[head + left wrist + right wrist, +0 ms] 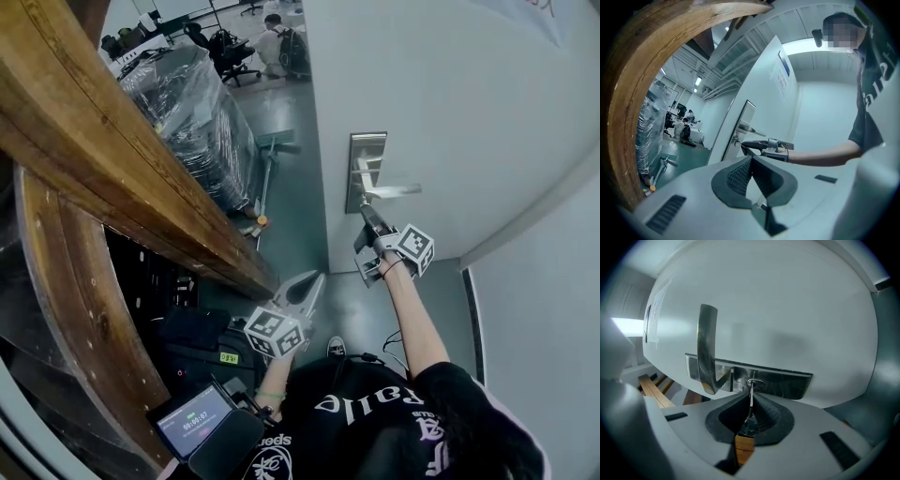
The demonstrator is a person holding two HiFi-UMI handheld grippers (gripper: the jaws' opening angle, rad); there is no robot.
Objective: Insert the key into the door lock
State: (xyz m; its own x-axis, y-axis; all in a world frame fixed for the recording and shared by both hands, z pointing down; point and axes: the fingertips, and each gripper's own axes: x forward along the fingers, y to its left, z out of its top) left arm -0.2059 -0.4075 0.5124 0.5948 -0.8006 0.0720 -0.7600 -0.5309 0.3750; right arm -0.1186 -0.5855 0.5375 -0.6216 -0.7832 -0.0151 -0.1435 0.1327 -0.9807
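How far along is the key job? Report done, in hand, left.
Done: the right tool is shut on the key, lined up at the lock cylinder beside the door handle. In hand: the key's tip meets the cylinder, most of its blade outside. Left: push it home. The left tool is shut, empty, away from the door.

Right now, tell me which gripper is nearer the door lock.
Right. The right gripper holds the key against the door lock; the left gripper hangs well back from it, shut and empty.

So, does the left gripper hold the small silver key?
No, the left gripper is shut on nothing; the right gripper grips the small silver key.
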